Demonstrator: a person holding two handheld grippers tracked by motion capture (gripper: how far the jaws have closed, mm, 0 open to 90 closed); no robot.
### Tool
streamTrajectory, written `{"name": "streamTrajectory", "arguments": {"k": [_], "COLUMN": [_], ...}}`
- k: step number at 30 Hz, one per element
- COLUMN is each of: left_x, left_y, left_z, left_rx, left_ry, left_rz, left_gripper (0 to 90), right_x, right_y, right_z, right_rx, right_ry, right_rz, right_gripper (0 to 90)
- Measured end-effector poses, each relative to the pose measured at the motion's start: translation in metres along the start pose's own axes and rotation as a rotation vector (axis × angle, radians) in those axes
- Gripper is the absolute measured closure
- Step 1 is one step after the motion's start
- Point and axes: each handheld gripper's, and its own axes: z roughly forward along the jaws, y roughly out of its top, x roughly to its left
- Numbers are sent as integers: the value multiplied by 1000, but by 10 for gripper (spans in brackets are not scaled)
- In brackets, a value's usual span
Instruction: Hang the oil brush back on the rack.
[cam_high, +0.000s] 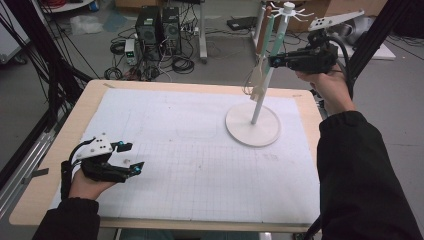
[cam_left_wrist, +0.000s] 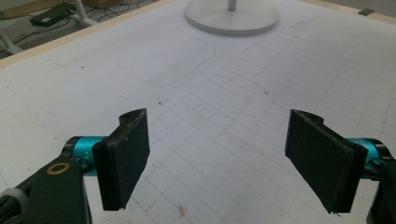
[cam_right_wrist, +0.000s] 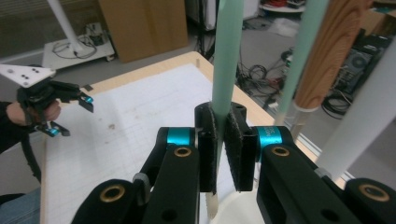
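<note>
At the left of the high view, the left gripper (cam_high: 131, 156) rests low over the white mat (cam_high: 190, 165) near the table's front edge, its jaws apart with nothing between them. Further right, a white stand (cam_high: 252, 125) rises from its round base on the mat, with utensils hanging from hooks at its top. The right gripper (cam_high: 272, 61) is raised beside the pole, its jaws clamped on the mint-green handle (cam_right_wrist: 227, 56) of one hanging utensil; a wooden handle (cam_right_wrist: 329, 51) hangs just beside it.

Mint-green utensil handle (cam_right_wrist: 227, 56) between black tool pads; wood-grain handle (cam_right_wrist: 329, 51) at two o'clock; white stand (cam_high: 252, 125); pale grid-lined mat (cam_high: 200, 165).
</note>
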Motion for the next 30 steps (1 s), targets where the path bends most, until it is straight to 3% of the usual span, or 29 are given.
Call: {"name": "streamTrajectory", "arguments": {"k": [16,30], "left_x": [2,2], "left_y": [-1,-1], "left_z": [0,0], "left_rx": [-3,2], "left_ry": [4,-4], "left_rz": [0,5], "left_gripper": [223,223], "right_x": [-13,-20], "right_y": [20,15], "right_z": [-8,-4], "right_rx": [9,11], "right_ry": [-44,-57], "right_rz": [45,76], "right_gripper": [835,834]}}
